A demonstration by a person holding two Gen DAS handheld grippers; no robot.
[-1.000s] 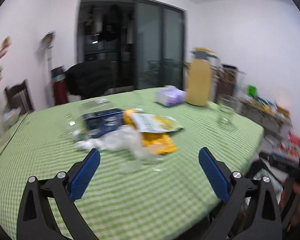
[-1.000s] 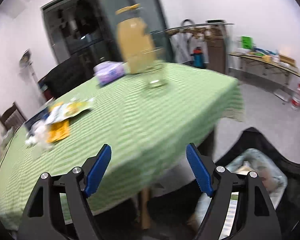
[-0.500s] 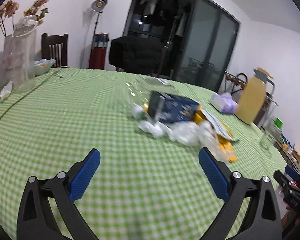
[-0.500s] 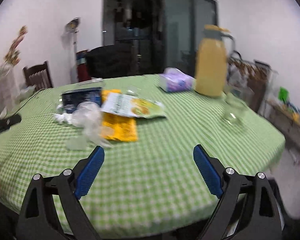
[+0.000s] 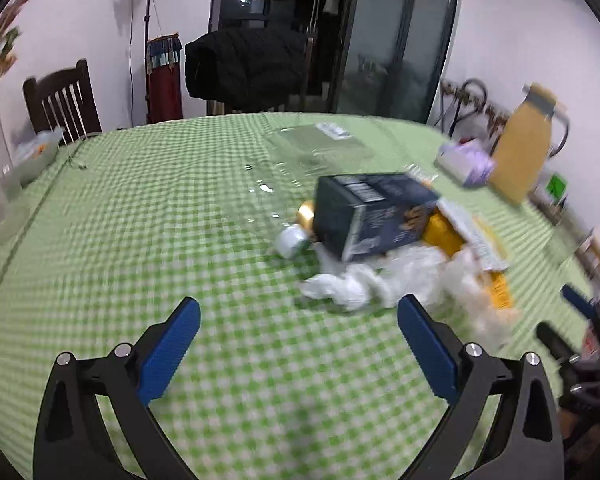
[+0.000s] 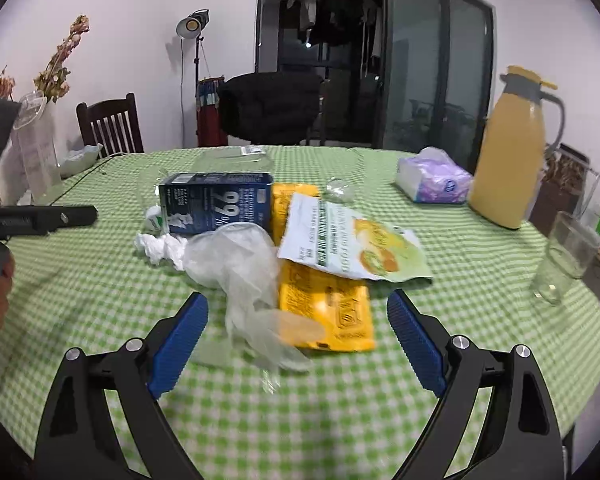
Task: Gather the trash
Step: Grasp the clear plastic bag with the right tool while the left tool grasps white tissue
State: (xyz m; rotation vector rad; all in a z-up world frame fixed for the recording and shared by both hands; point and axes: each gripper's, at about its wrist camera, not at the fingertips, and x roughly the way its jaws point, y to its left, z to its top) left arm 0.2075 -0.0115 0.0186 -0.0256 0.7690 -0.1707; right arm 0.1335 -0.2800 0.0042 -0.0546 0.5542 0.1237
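We find the trash heaped mid-frame on the green checked tablecloth (image 6: 460,264): a clear plastic glove (image 6: 240,276) lying partly over a yellow packet (image 6: 328,304), a torn snack pouch (image 6: 352,248), a dark blue carton (image 6: 216,208) behind, and crumpled tissue (image 6: 156,246) at its left. We judge the glove limp, light and slippery; pinch it at the bunched middle. The carton looks stiff and probably empty; take it across its narrow sides. Right gripper (image 6: 298,340) stands wide apart, empty, just short of the glove. Left gripper (image 5: 298,344) likewise spread, holding nothing.
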